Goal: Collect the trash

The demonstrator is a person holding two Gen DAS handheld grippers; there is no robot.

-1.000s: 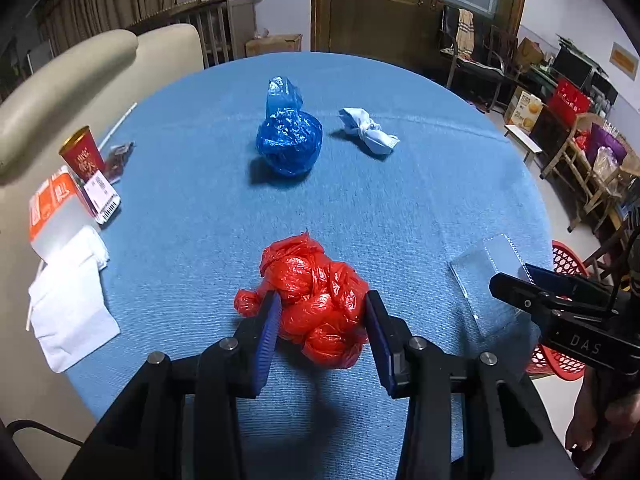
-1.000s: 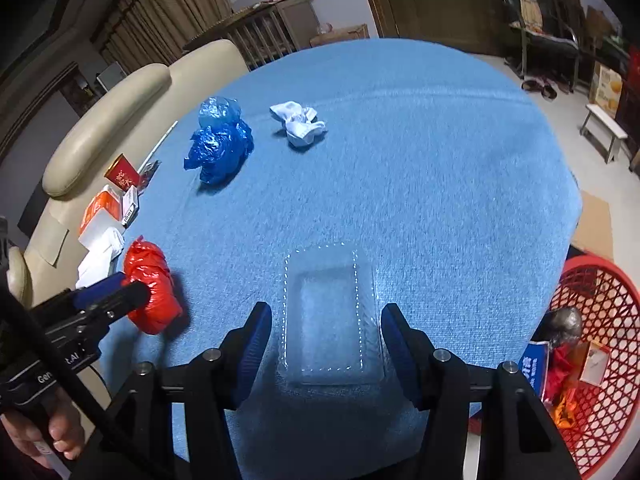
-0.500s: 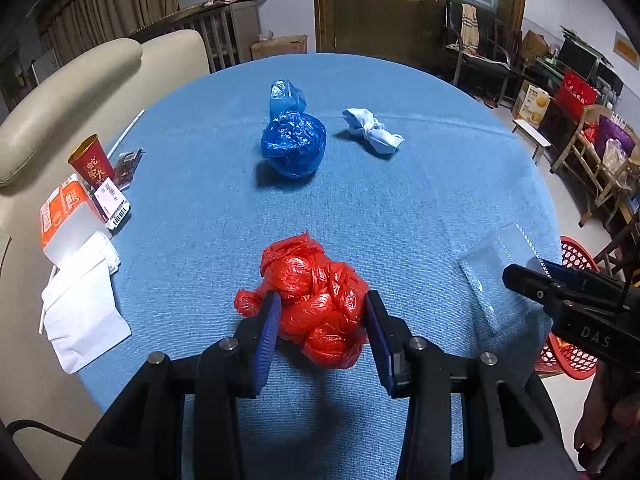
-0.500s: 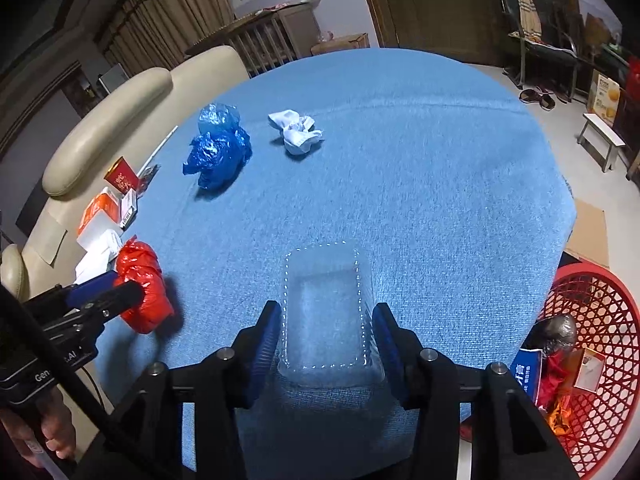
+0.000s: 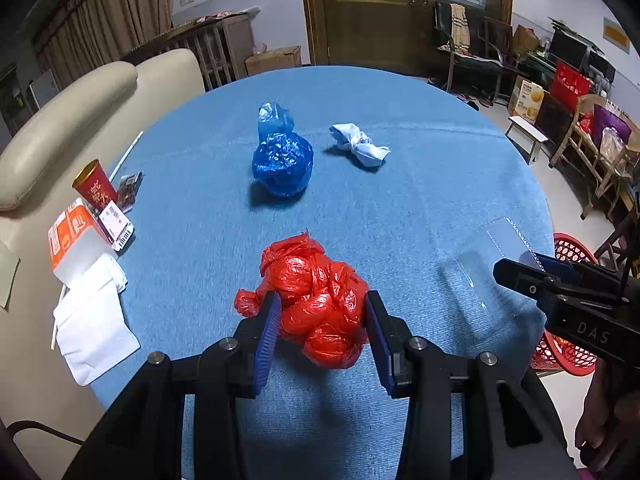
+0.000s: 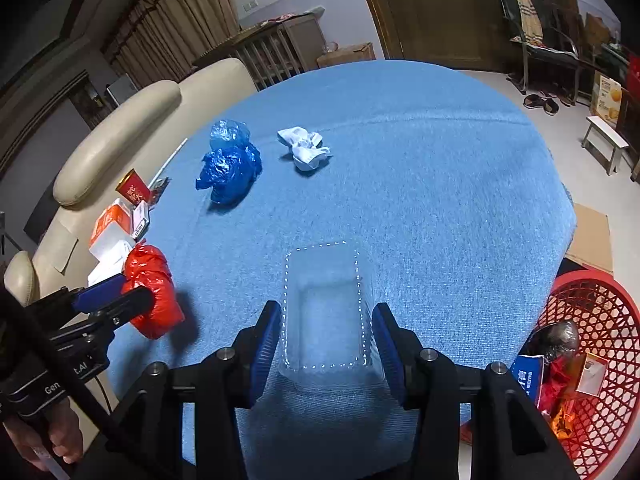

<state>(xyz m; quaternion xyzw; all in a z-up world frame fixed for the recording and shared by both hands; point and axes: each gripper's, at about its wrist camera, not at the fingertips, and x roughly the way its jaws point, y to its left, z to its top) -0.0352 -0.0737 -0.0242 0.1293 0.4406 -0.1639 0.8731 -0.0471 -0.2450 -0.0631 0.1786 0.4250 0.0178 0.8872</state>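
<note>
My left gripper (image 5: 320,320) is shut on a crumpled red plastic bag (image 5: 316,296), held just above the blue tablecloth (image 5: 420,184). My right gripper (image 6: 326,332) is shut on a clear plastic tray (image 6: 324,312), pads against both its sides. The red bag also shows in the right wrist view (image 6: 154,292), and the clear tray in the left wrist view (image 5: 492,256). A blue plastic bag (image 5: 282,160) and a white crumpled tissue (image 5: 360,146) lie farther back on the cloth. A red mesh trash basket (image 6: 588,364) with rubbish in it stands on the floor to the right.
At the table's left edge are a red paper cup (image 5: 95,187), an orange-white carton (image 5: 72,236), a small packet (image 5: 116,224) and white paper (image 5: 94,328). A beige sofa (image 5: 68,120) runs behind the table. Chairs and boxes stand at the far right.
My right gripper closed in on the clear tray until its pads touch it, and the tray has lifted slightly. My left gripper holds the red bag and has risen a little.
</note>
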